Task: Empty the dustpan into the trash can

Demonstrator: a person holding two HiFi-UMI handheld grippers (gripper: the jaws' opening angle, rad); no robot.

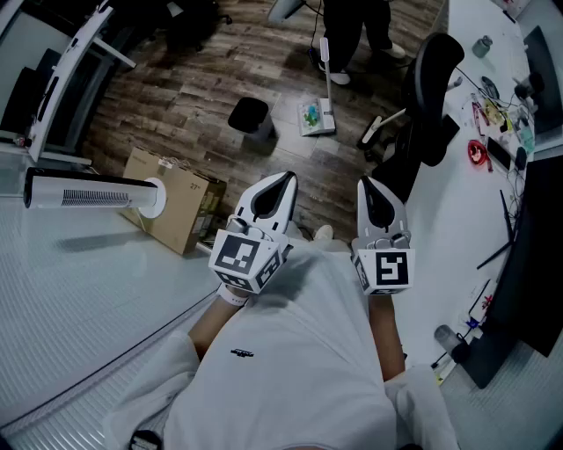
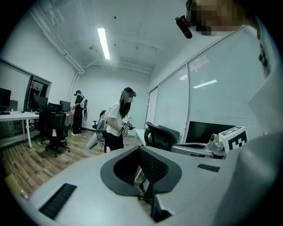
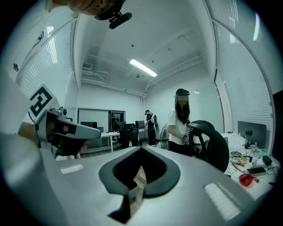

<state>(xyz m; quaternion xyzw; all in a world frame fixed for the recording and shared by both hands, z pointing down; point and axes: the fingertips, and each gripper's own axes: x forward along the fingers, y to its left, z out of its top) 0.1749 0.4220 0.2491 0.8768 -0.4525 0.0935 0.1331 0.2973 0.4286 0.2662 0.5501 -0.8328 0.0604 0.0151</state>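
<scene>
The dustpan (image 1: 315, 116) lies on the wooden floor ahead, with coloured scraps in it and its white handle (image 1: 325, 68) standing upright. Left of it stands a small black trash can (image 1: 250, 116). I hold both grippers close to my chest, far short of the two. My left gripper (image 1: 284, 181) is shut with nothing in it, its dark pads (image 2: 152, 165) together. Beside it, my right gripper (image 1: 366, 185) is also shut and holds nothing, seen in its own view too (image 3: 140, 154). Neither touches anything.
A cardboard box (image 1: 176, 198) and a white tower fan (image 1: 88, 192) lie at the left. A black office chair (image 1: 431, 97) stands by the cluttered white desk (image 1: 457, 220) on the right. A person (image 1: 352, 26) stands just beyond the dustpan.
</scene>
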